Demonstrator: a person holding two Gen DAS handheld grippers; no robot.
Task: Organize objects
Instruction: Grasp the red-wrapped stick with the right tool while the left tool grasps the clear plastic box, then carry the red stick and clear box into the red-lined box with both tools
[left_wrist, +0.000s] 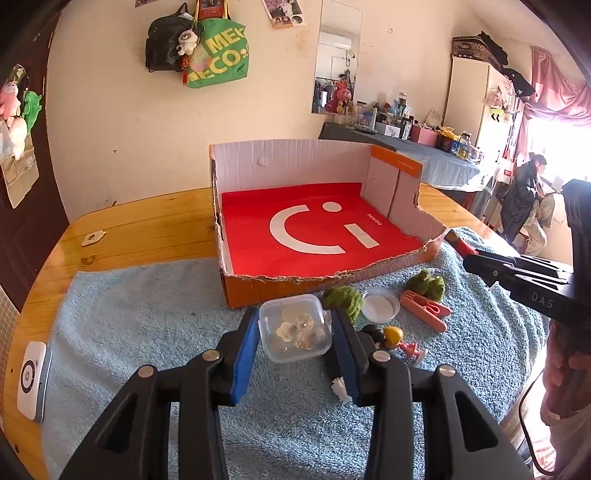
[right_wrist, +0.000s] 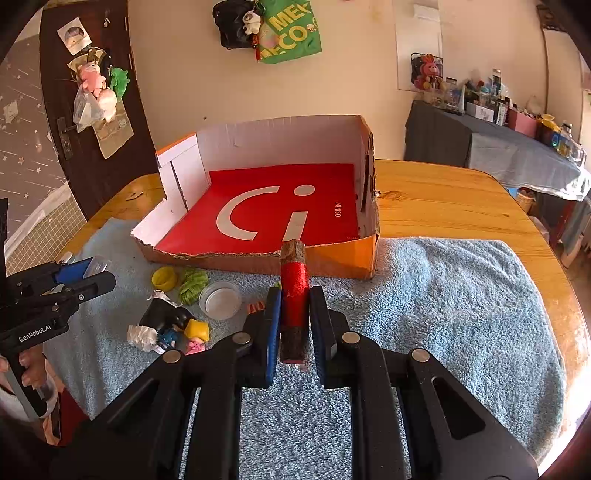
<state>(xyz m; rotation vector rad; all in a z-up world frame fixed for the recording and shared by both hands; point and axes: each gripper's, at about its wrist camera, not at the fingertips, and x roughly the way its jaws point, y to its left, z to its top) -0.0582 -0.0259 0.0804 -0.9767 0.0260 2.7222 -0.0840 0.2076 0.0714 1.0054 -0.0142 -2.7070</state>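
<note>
My left gripper (left_wrist: 295, 325) is shut on a small clear plastic box (left_wrist: 293, 328) with pale trinkets inside, held above the blue towel (left_wrist: 147, 314) in front of the cardboard box (left_wrist: 295, 284). My right gripper (right_wrist: 293, 306) is shut on a red thread spool (right_wrist: 294, 291) with wooden ends, held just before the cardboard box (right_wrist: 332, 262), whose floor is red with a white logo. Loose on the towel lie green yarn (left_wrist: 341, 297), a round clear lid (left_wrist: 380, 303), pink clips (left_wrist: 424, 308) and a small figurine (left_wrist: 395, 338).
A white device (left_wrist: 33, 380) lies at the towel's left edge on the wooden table (left_wrist: 147, 225). In the right wrist view a yellow ring (right_wrist: 164, 277), green yarn (right_wrist: 192, 282), the lid (right_wrist: 220, 299) and toys (right_wrist: 173, 328) lie at the left. A person stands far right.
</note>
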